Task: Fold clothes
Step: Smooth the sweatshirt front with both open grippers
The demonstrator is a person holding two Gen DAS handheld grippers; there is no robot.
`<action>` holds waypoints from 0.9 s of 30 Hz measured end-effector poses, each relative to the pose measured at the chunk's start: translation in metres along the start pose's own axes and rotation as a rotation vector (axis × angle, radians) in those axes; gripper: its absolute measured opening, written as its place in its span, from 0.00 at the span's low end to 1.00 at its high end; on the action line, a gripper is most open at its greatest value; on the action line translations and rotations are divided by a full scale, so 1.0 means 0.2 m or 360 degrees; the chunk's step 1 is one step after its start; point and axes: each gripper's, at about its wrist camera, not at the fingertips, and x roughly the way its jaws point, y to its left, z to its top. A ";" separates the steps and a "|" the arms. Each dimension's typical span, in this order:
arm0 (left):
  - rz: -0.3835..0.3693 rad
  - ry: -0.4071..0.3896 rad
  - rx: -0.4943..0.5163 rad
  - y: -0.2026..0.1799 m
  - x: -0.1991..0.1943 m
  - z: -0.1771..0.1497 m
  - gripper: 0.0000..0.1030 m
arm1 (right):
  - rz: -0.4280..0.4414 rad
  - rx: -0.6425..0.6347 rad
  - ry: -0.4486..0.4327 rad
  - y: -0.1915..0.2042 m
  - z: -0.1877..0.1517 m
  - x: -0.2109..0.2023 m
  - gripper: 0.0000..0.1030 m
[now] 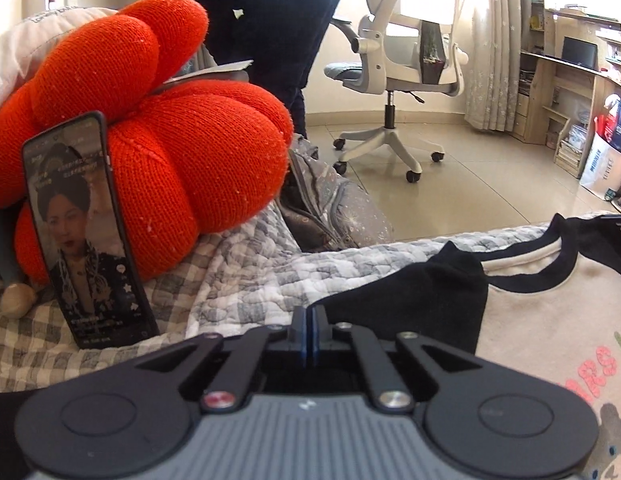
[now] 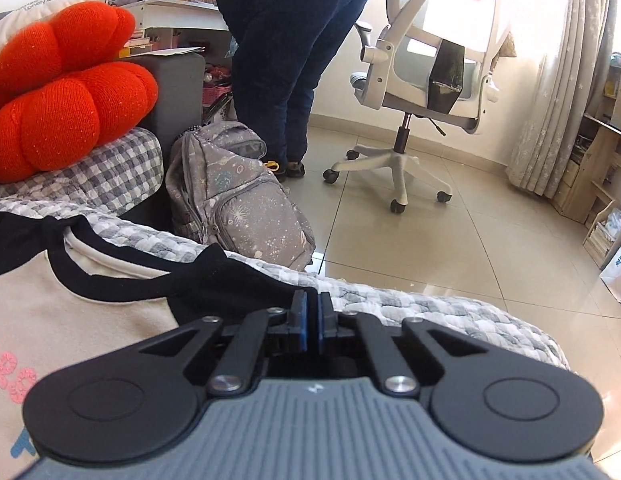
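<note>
At the far left of the left wrist view, a phone (image 1: 90, 232) is propped upright against a knitted orange cushion (image 1: 150, 120), its screen lit, on a checked quilt (image 1: 246, 276) spread over the bed. The left gripper (image 1: 309, 320) is seen low in the middle, its fingers pressed together with no gap and no cloth visibly between them. Just beyond and to the right, a cream sweatshirt (image 1: 550, 320) with black sleeves and a black collar is laid flat on the quilt. Further back a grey backpack (image 1: 334, 204) and a white office chair (image 1: 394, 68) are seen on the tiled floor.

In the right wrist view, the sweatshirt (image 2: 70, 304) is spread at the left, one black sleeve reaching to just ahead of the right gripper (image 2: 312, 312). Its fingers are held nearly together, a thin slit between the blue pads, nothing gripped. A standing person (image 2: 286, 40) in dark clothes is seen behind the backpack (image 2: 234, 200).
</note>
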 end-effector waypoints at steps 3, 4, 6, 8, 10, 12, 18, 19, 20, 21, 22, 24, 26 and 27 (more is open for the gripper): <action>0.0056 0.0004 0.0012 -0.01 0.03 -0.03 0.03 | -0.0024 0.0013 0.0030 -0.01 -0.01 0.03 0.04; 0.0067 -0.0001 0.0038 -0.02 0.05 -0.04 0.03 | -0.0026 -0.0003 0.0048 -0.01 -0.02 0.04 0.04; 0.0095 -0.0019 0.0075 -0.04 0.04 -0.04 0.05 | -0.0033 -0.0026 0.0061 0.01 -0.02 0.05 0.05; 0.0121 -0.0043 0.0055 -0.04 0.02 -0.02 0.13 | -0.0032 -0.0019 0.0066 0.02 0.00 0.03 0.13; 0.0149 -0.0086 -0.0001 -0.03 -0.03 0.00 0.53 | -0.0030 0.0013 0.0054 0.02 0.02 -0.02 0.32; 0.0144 -0.0181 -0.0058 -0.05 -0.11 0.01 0.69 | -0.0014 0.0057 0.0029 0.02 0.03 -0.08 0.52; -0.0288 -0.0192 -0.0058 -0.20 -0.26 -0.05 0.81 | 0.0136 0.0059 0.0044 0.09 -0.04 -0.25 0.57; -0.0343 -0.0172 -0.0045 -0.23 -0.27 -0.07 0.81 | 0.0146 0.0046 0.0057 0.10 -0.06 -0.27 0.57; -0.0390 -0.0149 -0.0027 -0.26 -0.27 -0.10 0.81 | 0.0157 0.0033 0.0069 0.12 -0.09 -0.30 0.57; -0.0412 -0.0120 0.0008 -0.30 -0.28 -0.14 0.82 | 0.0168 0.0020 0.0082 0.13 -0.11 -0.32 0.57; -0.0425 -0.0092 0.0052 -0.34 -0.29 -0.17 0.82 | 0.0178 0.0007 0.0095 0.15 -0.13 -0.34 0.58; -0.0404 -0.0042 0.0179 -0.39 -0.30 -0.24 0.82 | 0.0200 -0.0019 0.0121 0.18 -0.17 -0.39 0.61; -0.0374 -0.0029 0.0239 -0.41 -0.36 -0.31 0.82 | 0.0221 -0.0045 0.0147 0.21 -0.22 -0.44 0.67; -0.0369 -0.0034 0.0229 -0.39 -0.39 -0.33 0.86 | 0.0232 -0.0058 0.0160 0.22 -0.24 -0.46 0.68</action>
